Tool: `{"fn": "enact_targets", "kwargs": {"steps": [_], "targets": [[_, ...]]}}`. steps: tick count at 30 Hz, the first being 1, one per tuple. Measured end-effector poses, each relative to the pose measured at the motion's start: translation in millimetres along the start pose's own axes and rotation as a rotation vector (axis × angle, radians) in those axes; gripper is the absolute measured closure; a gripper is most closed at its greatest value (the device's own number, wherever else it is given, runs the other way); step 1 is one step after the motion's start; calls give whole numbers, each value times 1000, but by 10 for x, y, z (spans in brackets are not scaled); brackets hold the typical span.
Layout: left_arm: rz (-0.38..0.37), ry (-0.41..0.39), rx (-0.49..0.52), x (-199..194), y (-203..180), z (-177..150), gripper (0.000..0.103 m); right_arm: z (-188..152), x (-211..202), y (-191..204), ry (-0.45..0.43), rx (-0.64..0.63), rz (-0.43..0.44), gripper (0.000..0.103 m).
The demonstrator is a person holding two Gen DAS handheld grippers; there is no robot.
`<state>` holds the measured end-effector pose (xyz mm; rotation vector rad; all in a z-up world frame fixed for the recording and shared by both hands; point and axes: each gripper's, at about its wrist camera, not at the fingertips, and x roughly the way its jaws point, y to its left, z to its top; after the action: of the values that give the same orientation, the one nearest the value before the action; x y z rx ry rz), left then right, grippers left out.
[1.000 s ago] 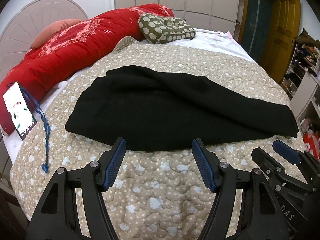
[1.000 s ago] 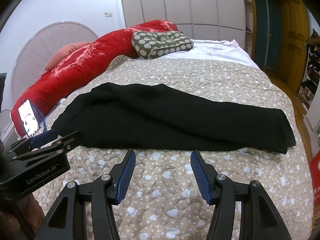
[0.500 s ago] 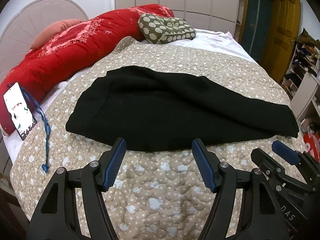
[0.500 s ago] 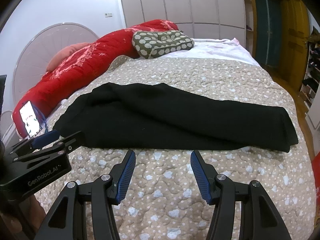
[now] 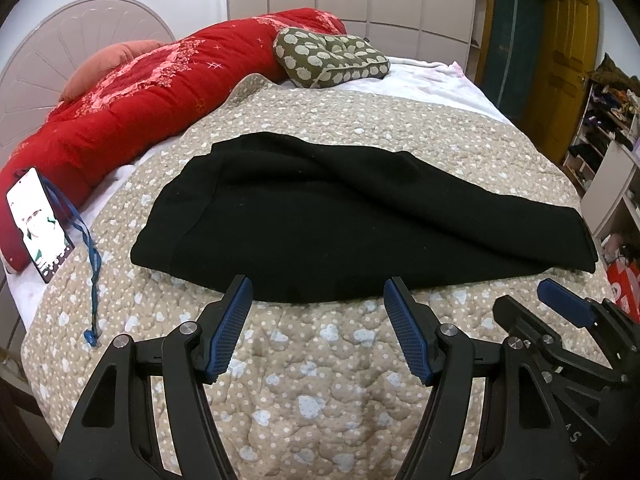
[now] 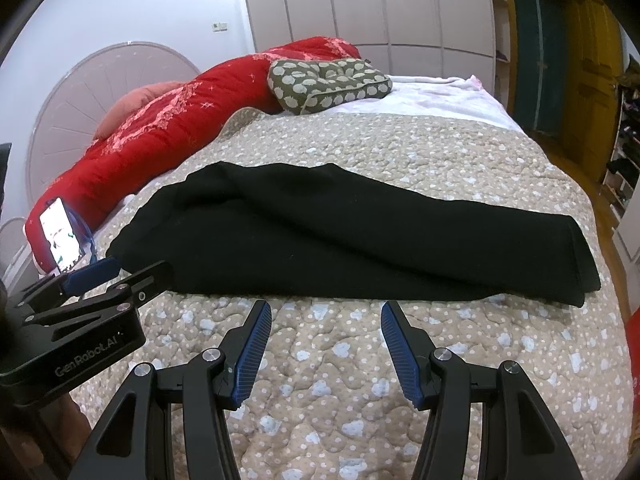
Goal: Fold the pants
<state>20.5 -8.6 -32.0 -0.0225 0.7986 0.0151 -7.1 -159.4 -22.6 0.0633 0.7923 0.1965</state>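
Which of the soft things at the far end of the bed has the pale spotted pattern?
The olive-green cushion. It alone has pale blobs; the long quilt beside it is bright red.

Black knit pants (image 5: 352, 224) lie across beige quilted bed (image 5: 320, 392); lit phone (image 5: 38, 224) left, spotted olive cushion (image 5: 332, 58) behind.

Right wrist view: white lettering "GenRobot.AI" on the black body of the left gripper (image 6: 92, 276). Left wrist view: partial letters "AS" on the right gripper (image 5: 560, 304) body. Phone (image 5: 38, 220) screen unreadable.
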Motion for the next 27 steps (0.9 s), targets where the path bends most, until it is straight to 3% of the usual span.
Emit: {"fn": "enact_targets", "kwargs": {"steps": [27], "targets": [[3,11,-8,73,25,-6,34,14,68,86,10,-16,18,48]]}}
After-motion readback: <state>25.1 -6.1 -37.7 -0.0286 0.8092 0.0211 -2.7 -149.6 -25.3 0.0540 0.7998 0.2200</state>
